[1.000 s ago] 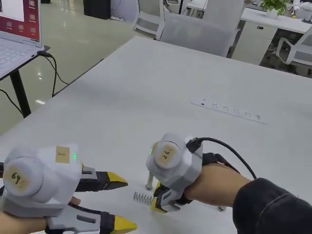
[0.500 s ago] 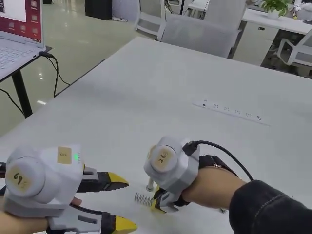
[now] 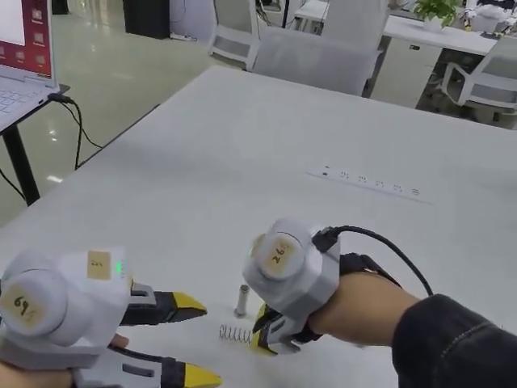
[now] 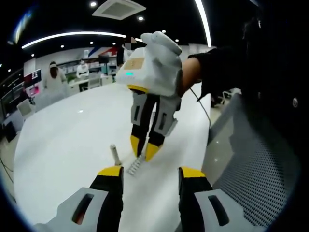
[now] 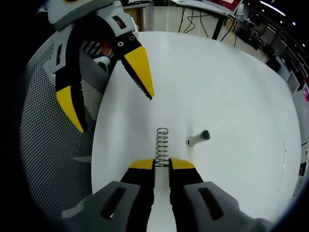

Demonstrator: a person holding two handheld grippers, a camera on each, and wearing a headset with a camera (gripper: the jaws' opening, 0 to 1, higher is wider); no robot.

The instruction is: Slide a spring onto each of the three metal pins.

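The spring (image 5: 162,146) sits with its near end pinched between the yellow tips of the right gripper (image 5: 162,165), whose jaws are drawn in to a narrow gap around it, so this claw is clenched on the spring. The rest of the coil sticks straight out ahead of the tips, its long axis in line with the gripper's own. In the head view the spring (image 3: 235,333) lies low along the white table (image 3: 242,162), running from the right gripper (image 3: 265,341) leftward toward the left gripper (image 3: 196,339). One metal pin (image 5: 198,138) stands upright on the table just beside the spring's free end, apart from it; in the head view the pin (image 3: 241,301) is just beyond the coil. The left gripper (image 4: 152,173) hangs near with its jaws spread wide and nothing between them, pointed at the spring (image 4: 136,166) and the pin (image 4: 115,153).
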